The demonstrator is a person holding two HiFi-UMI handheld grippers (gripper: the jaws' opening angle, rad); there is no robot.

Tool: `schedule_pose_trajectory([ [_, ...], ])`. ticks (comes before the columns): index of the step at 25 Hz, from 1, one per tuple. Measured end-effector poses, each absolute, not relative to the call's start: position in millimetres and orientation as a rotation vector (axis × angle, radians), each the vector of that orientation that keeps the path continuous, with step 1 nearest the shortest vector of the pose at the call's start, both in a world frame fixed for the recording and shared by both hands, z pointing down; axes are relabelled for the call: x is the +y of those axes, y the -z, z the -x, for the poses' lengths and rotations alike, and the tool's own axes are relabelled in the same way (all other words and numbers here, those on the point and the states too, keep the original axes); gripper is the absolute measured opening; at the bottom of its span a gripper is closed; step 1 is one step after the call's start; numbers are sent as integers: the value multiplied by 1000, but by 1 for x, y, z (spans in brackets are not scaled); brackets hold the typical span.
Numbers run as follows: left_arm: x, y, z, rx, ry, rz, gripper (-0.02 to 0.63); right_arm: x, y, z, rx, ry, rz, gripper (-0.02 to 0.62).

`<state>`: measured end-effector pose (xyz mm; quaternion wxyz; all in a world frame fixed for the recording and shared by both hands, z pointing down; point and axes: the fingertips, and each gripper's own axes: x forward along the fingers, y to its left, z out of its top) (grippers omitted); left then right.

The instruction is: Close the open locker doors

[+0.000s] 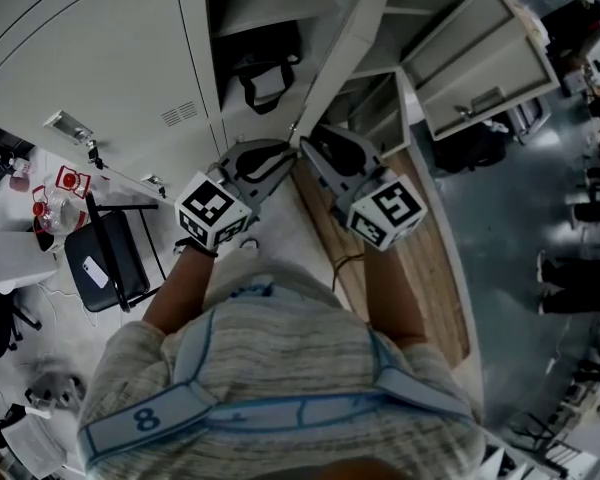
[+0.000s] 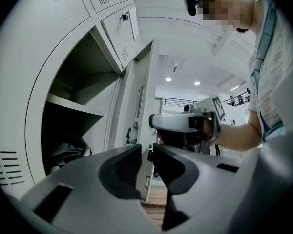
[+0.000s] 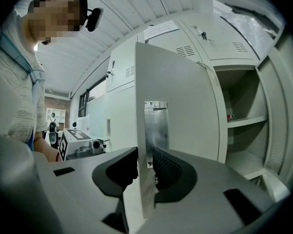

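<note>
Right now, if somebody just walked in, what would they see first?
First, the left gripper and the right gripper, both nipping the near edge of one open locker door in the middle of the head view. Left of that door, a black bag sits in an open locker. Right of it, another locker stands open, showing its shelves.

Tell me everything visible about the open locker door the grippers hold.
The locker door looks like pale grey painted sheet metal. It is tall, stands upright and is swung open. A bare metal latch plate sits near its free edge on the inner face. The left gripper and right gripper both clamp that edge.
</note>
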<state>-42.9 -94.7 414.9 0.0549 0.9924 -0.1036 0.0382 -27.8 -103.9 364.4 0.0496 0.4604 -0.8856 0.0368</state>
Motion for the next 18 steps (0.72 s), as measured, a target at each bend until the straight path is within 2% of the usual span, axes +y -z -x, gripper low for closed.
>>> schedule_pose_trajectory([
  [18, -120, -413, 68, -335, -80, -2998, 62, -123, -363, 52, -2706, -113, -1348, 78],
])
